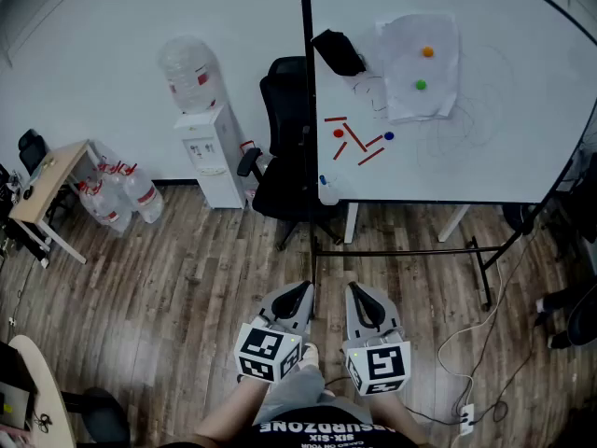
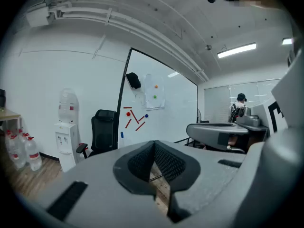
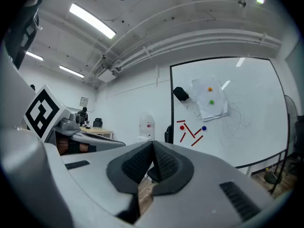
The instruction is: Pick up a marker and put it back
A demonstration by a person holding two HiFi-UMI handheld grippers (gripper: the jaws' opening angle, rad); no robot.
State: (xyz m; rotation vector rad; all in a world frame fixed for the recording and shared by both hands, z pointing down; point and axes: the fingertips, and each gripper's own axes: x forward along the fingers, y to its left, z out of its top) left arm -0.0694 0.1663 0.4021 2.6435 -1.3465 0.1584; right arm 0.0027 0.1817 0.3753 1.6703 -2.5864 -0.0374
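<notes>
Left gripper (image 1: pixel 300 292) and right gripper (image 1: pixel 357 294) are held closed, empty; five markers (image 1: pixel 354 136) are counted on one whiteboard (image 1: pixel 522 157).

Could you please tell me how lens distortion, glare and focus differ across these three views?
Head view: evenly lit, sharp, whiteboard edge bowed. Left gripper view: strong fisheye, dark corners, ceiling light glaring, left hand-held gripper fills the bottom. Right gripper view: same fisheye, bright ceiling strip.

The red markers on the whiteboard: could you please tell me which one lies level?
The topmost red marker, just above the red magnet; the others all slant.
</notes>
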